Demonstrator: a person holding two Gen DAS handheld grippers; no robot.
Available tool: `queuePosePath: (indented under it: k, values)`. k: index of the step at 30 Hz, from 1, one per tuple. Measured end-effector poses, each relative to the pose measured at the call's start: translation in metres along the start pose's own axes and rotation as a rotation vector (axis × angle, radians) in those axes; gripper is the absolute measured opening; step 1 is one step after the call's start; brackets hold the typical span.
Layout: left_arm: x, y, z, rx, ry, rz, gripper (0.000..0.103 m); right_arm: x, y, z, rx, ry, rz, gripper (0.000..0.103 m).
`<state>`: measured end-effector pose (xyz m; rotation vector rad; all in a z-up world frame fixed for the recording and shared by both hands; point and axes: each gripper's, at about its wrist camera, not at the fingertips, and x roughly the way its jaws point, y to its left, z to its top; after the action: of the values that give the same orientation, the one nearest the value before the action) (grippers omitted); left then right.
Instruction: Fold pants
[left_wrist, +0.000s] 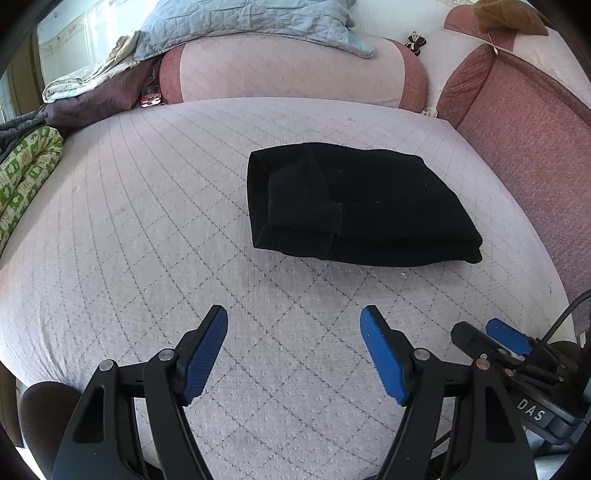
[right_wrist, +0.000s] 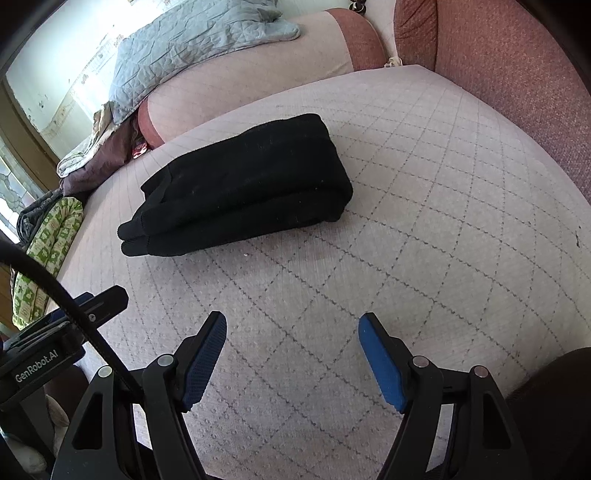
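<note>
Left gripper (left_wrist: 293, 321) and right gripper (right_wrist: 291, 328) hover wide open, empty. Folded black pants (left_wrist: 354, 203) lie apart on the bed (left_wrist: 147, 221). They look soft and floppy; best pinched at a thick folded edge.

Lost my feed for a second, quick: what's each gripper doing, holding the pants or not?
Left gripper: jaws open, holding nothing, short of the folded black pants.
Right gripper: jaws open, holding nothing; pants lie on the cushion ahead.

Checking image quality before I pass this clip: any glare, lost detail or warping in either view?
Left wrist: fisheye bows the quilted cover; the black pants show little fold detail; dark vignette at the corners. Right wrist: the window is blown out, the pants nearly featureless; the open tool stays sharp.
</note>
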<state>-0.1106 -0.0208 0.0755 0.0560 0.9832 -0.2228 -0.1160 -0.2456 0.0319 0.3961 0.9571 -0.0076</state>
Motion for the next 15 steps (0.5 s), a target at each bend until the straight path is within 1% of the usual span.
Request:
queuePosePath:
  k: [6,12,15]
  values:
    - [0.004,0.013,0.009,-0.027,0.001,0.006,0.073,-0.007,0.0,0.013,-0.013,-0.025,0.001,0.079]
    - [0.01,0.043,0.025,-0.102,0.0,0.063,0.074,-0.022,-0.006,0.047,-0.044,-0.073,-0.012,0.08]
    - [0.016,0.058,0.033,-0.142,0.005,0.069,0.074,-0.027,-0.008,0.068,-0.062,-0.099,-0.02,0.081]
